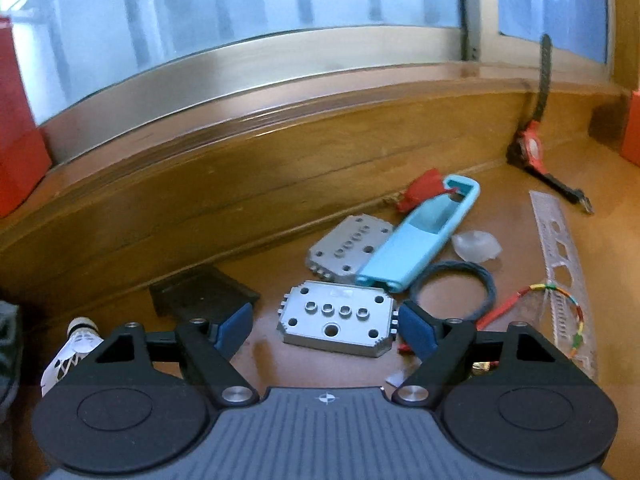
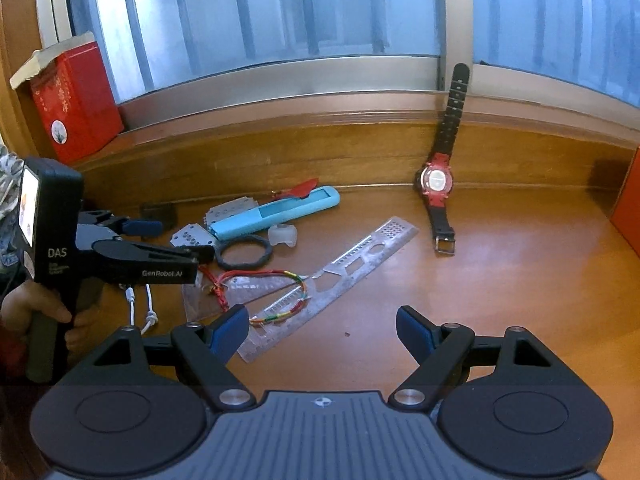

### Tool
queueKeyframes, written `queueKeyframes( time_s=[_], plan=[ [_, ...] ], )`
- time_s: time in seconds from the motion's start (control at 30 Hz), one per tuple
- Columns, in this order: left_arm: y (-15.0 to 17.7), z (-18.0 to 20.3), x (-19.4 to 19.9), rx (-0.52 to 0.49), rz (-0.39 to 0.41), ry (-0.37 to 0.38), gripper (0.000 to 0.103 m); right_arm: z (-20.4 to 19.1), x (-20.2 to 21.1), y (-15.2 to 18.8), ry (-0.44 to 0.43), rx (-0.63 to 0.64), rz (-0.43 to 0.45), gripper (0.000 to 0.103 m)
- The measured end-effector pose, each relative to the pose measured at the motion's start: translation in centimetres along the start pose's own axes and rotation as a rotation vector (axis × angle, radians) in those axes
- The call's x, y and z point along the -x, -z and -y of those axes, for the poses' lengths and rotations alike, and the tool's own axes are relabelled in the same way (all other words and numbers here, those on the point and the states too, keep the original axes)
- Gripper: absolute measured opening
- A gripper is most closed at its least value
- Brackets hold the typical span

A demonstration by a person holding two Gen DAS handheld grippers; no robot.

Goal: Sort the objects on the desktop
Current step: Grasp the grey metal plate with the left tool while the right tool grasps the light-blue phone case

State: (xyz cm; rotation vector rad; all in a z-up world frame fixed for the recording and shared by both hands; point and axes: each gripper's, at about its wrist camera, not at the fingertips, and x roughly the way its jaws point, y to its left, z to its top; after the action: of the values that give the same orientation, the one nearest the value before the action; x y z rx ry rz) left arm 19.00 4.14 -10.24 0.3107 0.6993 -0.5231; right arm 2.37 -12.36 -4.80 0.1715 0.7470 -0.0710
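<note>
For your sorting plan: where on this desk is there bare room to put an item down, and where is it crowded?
Free: the bare wood right of the clear ruler and the watch, up to the orange box. Crowded: the cluster of grey plates, blue case, black ring and beaded bracelet.

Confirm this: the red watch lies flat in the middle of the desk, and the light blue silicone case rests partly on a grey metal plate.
Not quite. The red watch is not flat in the middle: it stands at the back of the desk, its upper strap leaning up against the wooden ledge under the window, as the right wrist view shows. The light blue silicone case does rest partly on a grey metal plate.
</note>
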Motion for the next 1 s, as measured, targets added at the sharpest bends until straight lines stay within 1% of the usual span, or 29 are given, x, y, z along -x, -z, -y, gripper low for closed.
queueKeyframes(
  time_s=[0.1,0.27,0.3,0.33,0.37,0.47,0.53,0.63,0.77,0.93,1.0],
  plan=[
    [-0.2,-0.9,-0.4,0.030,-0.004,0.022,0.080,-0.6,-0.6,-0.2,-0.010,0.010,-0.006,0.083],
    [-0.7,-1.1,-1.1,0.026,-0.010,0.082,0.080,-1.2,-1.8,-0.9,-0.035,-0.001,-0.005,0.083],
    [-0.7,-1.1,-1.2,0.026,-0.010,0.091,0.078,-1.3,-2.1,-1.1,-0.039,-0.006,-0.003,0.083],
    [-0.8,-1.1,-1.2,0.024,-0.010,0.099,0.072,-1.4,-2.3,-1.3,-0.044,-0.011,-0.001,0.083],
    [-0.7,-1.0,-1.1,0.018,-0.005,0.106,0.069,-1.4,-2.5,-1.4,-0.049,-0.016,0.001,0.083],
    [-0.3,-1.0,-0.5,0.026,-0.007,0.104,0.069,-1.4,-3.1,-1.8,-0.057,-0.018,0.006,0.082],
    [-0.1,-1.1,-0.1,0.049,-0.014,0.097,0.069,-1.3,-3.5,-2.1,-0.060,-0.012,0.010,0.082],
    [0.4,-2.0,1.1,0.123,-0.013,0.103,0.069,-1.2,-4.6,-3.0,-0.073,0.008,0.019,0.083],
    [0.8,-2.9,2.4,0.211,-0.007,0.099,0.069,-1.6,-7.2,-4.8,-0.103,0.045,-0.001,0.083],
    [1.4,-3.7,3.4,0.284,-0.007,0.099,0.069,-3.9,-10.3,-6.5,-0.160,0.119,-0.021,0.082],
    [1.6,-3.9,3.6,0.299,-0.008,0.099,0.069,-5.1,-11.1,-7.0,-0.188,0.172,-0.025,0.077]
  ],
)
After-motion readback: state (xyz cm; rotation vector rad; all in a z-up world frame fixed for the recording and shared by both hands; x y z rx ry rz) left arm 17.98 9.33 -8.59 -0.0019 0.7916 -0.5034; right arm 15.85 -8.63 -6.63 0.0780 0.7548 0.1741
